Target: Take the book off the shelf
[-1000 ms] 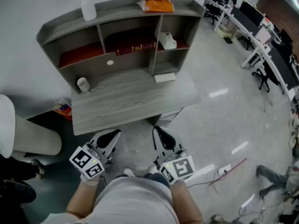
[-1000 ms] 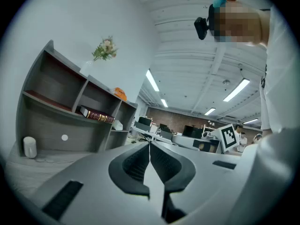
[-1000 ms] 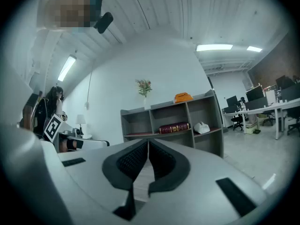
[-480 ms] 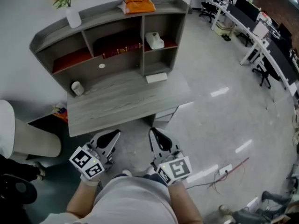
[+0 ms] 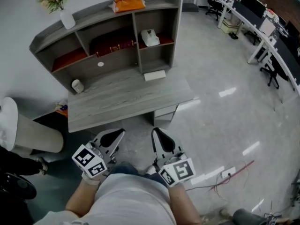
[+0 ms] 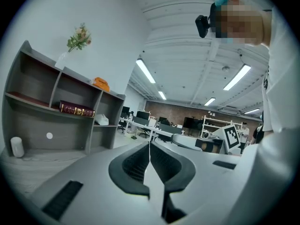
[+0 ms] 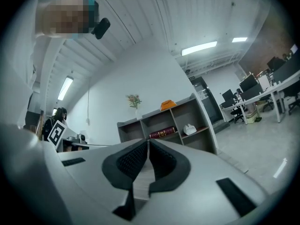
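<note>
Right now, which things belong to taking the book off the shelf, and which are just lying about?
For the job: book, shelf, left gripper and right gripper, both shut and empty.
Lying about: vase, orange bag, white cup, flat white box.

The grey shelf (image 5: 176,32) bears a vase (image 5: 67,20) and orange bag (image 5: 127,3) on top, a book (image 5: 115,44) in its middle compartment.

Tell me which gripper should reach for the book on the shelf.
Left, narrowly. The left gripper sits almost in line with the book on the shelf; the right gripper is offset sideways. Both are shut and empty.
</note>
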`<state>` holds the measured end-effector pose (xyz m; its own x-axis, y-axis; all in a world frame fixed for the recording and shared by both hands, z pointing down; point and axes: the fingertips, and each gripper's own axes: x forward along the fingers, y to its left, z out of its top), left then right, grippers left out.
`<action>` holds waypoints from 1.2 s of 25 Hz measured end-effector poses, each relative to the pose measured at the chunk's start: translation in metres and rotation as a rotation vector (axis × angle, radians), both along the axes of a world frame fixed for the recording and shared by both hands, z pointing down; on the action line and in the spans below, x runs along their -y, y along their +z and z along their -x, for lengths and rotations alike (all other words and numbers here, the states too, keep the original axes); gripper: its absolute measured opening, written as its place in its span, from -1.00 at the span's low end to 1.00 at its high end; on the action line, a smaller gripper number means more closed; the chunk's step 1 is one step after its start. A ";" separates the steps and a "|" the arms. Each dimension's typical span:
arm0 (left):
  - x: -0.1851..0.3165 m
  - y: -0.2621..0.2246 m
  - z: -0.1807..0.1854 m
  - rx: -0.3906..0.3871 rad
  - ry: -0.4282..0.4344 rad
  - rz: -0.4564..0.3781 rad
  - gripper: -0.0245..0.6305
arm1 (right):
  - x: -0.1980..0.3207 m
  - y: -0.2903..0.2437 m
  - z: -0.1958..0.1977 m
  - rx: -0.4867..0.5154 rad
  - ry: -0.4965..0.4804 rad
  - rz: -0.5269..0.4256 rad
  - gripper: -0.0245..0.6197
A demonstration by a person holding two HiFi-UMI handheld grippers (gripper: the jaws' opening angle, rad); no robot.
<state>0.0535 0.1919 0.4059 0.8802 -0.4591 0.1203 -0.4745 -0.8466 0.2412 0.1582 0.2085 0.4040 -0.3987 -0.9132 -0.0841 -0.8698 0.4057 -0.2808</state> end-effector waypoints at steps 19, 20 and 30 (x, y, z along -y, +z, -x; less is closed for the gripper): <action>0.065 0.019 -0.012 -0.027 -0.008 0.034 -0.87 | 0.054 0.027 -0.021 0.002 0.017 0.067 -0.84; 0.075 0.020 -0.009 -0.033 -0.013 0.037 -0.87 | 0.063 0.026 -0.019 -0.003 0.015 0.071 -0.84; 0.199 0.017 0.041 -0.088 -0.084 0.071 -0.87 | 0.178 0.018 0.022 -0.036 -0.018 0.087 -0.84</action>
